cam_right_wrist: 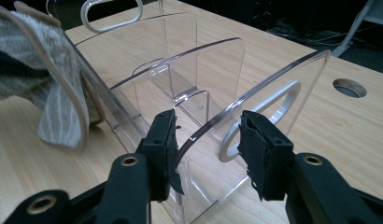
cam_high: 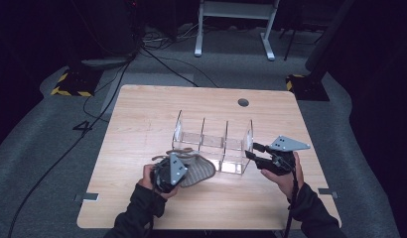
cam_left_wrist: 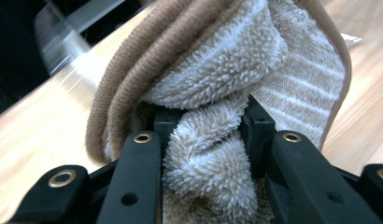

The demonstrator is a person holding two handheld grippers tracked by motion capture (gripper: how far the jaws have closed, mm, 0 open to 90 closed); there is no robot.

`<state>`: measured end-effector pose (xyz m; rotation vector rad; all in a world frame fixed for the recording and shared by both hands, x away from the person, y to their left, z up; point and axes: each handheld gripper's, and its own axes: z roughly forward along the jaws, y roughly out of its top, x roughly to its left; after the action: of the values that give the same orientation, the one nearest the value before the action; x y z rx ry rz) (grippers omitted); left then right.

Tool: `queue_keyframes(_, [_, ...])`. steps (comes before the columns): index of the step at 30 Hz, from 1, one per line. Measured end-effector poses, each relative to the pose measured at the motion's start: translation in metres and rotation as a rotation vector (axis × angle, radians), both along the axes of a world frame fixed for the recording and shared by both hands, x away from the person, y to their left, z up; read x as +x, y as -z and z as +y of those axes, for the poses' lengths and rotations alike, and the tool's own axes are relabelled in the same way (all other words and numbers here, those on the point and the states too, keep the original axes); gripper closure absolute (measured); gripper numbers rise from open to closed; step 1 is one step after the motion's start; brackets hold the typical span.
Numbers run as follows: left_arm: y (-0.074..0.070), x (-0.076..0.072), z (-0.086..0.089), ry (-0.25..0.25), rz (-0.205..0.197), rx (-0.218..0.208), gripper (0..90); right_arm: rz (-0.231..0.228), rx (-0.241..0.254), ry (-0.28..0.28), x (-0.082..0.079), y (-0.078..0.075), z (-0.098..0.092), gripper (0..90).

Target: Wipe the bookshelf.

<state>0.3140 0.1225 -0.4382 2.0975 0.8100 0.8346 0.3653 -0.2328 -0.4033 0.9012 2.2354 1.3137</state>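
Fingers [cam_left_wrist: 164,126] pinch slipper [cam_left_wrist: 227,60]; others straddle organizer wall [cam_right_wrist: 255,88].

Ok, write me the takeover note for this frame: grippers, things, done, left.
Left gripper: shut on the beige terry-cloth towel, bunched, held beside the clear acrylic three-compartment organizer.
Right gripper: jaws straddle the organizer's end wall; contact unclear.
Done: towel picked up.
Left: probably tuck the towel into a compartment; all look empty.
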Motion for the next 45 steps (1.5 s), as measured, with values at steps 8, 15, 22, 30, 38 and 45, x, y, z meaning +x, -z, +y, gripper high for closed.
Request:
queue_keyframes(8, [-0.001,0.010,0.031,-0.110,0.000,-0.019,66.1,-0.004,-0.004,-0.018,-0.003,-0.001,-0.001,56.8])
queue_keyframes(15, [-0.007,0.009,0.027,-0.086,-0.011,-0.040,66.1,0.001,0.006,-0.034,-0.003,-0.002,-0.004,55.6])
queue_keyframes(22, [-0.022,-0.004,0.020,-0.029,-0.038,-0.075,65.8,-0.018,-0.053,-0.110,-0.010,0.007,-0.007,43.4])
queue_keyframes(30, [-0.022,-0.009,0.004,0.043,-0.034,-0.070,65.6,-0.004,-0.089,-0.156,-0.002,0.031,-0.003,37.7])
queue_keyframes(38, [-0.015,0.002,0.006,0.030,-0.016,-0.055,65.2,-0.036,-0.081,-0.169,0.003,0.031,-0.005,37.9])
queue_keyframes(45, [-0.013,0.010,0.018,-0.007,-0.004,-0.060,65.1,-0.051,-0.079,-0.186,0.010,0.030,-0.001,35.9])
